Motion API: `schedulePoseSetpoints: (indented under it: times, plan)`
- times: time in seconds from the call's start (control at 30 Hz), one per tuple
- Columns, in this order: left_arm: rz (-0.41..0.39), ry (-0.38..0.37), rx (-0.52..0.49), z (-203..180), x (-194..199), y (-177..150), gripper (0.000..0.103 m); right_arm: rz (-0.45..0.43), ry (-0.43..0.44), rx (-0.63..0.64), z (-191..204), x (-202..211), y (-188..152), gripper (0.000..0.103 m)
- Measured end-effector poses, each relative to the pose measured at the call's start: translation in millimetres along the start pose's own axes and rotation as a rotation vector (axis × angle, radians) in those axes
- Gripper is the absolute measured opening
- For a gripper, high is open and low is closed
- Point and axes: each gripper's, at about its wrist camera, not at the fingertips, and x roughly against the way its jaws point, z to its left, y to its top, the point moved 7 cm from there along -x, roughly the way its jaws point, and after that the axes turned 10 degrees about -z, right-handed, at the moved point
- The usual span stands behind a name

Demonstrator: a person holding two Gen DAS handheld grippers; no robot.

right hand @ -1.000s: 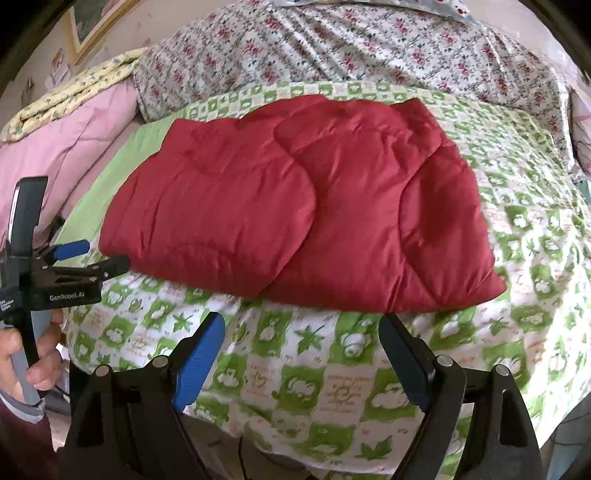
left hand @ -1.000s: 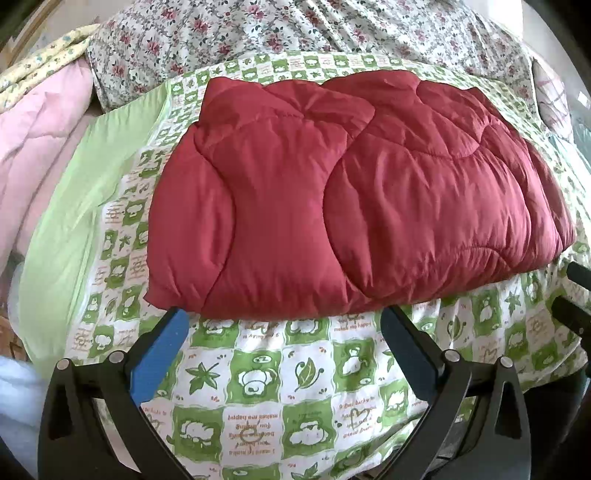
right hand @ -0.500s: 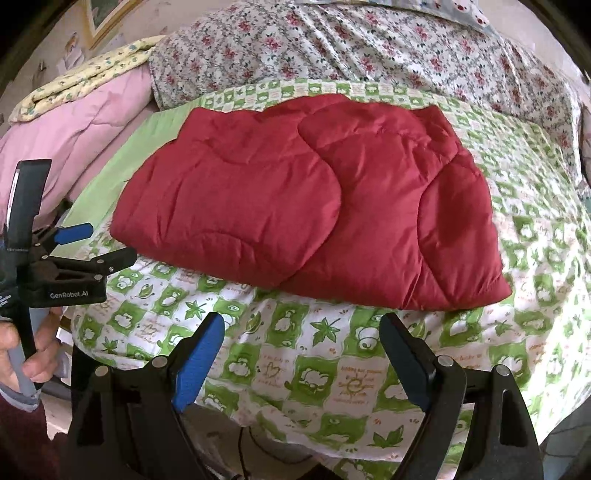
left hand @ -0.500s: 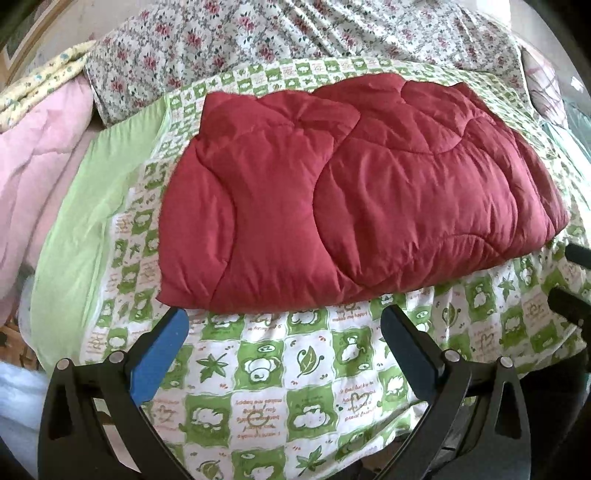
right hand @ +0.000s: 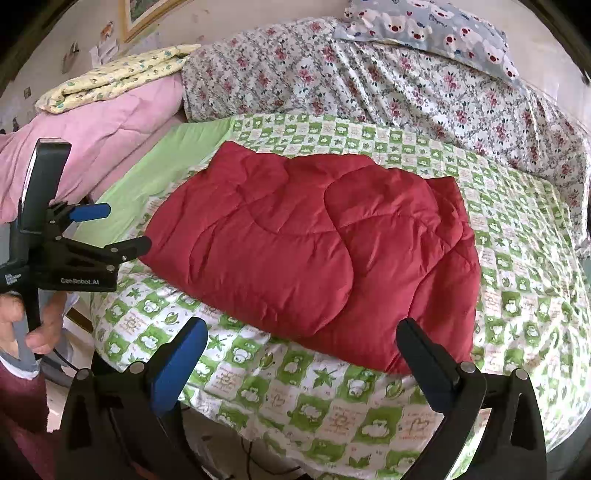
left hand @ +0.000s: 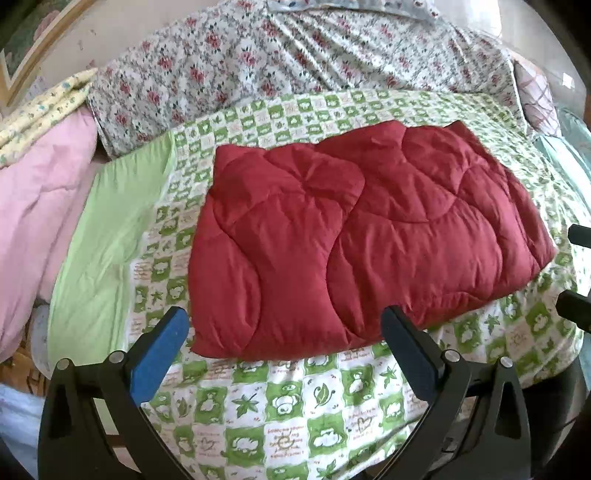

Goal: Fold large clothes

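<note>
Red quilted garment [left hand: 354, 240] is laid flat and folded into a rough rectangle on the green-and-white checked sheet [left hand: 295, 406], near the bed's front edge, with no gripper touching it. Curved stitch lines are seen across its top; one padded layer is lapped over the other at the near right corner in the right wrist view.

Left gripper [left hand: 284, 325] is held above the sheet just short of the garment's near edge, jaws spread wide, nothing between them. Right gripper [right hand: 301, 338] is likewise held off the near edge; its jaws have just been opening and are now spread wide, nothing between them.

A plain green strip [left hand: 110, 229] is seen left of the checked sheet, a pink quilt [right hand: 103, 125] beyond it. A floral cover [right hand: 369, 81] is bunched behind, with a bear-print pillow [right hand: 436, 26] on top.
</note>
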Motion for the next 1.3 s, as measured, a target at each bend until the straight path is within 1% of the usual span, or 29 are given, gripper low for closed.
schedulePoseSetpoints:
  times: [0.2,0.47,0.63,0.77,0.83,0.9,1.03,1.13,1.3]
  plan:
    - [0.052,0.001,-0.007,-6,-27,-7,0.103,0.046,0.013,-0.048,-8,-29,-3,0.103]
    - [0.077,-0.017,0.011,-8,-45,-2,0.103,0.073,0.016,-0.069,-17,-52,1,0.103]
    - [0.108,-0.037,0.082,0,-68,0,0.103,0.082,-0.015,-0.108,-38,-78,6,0.103]
    - [0.154,-0.016,0.125,10,-93,-3,0.103,0.073,-0.052,-0.152,-59,-101,13,0.103]
    - [0.174,-0.041,0.155,11,-103,-6,0.103,0.066,-0.070,-0.173,-68,-109,15,0.103]
    - [0.180,-0.059,0.174,11,-109,-8,0.103,0.079,-0.092,-0.184,-76,-117,13,0.103]
    - [0.180,-0.059,0.157,8,-121,-5,0.103,0.085,-0.123,-0.162,-82,-131,9,0.103]
    - [0.190,-0.066,0.158,8,-130,1,0.103,0.083,-0.127,-0.173,-91,-139,9,0.103]
    - [0.181,-0.066,0.136,7,-142,6,0.103,0.079,-0.129,-0.183,-100,-150,9,0.103]
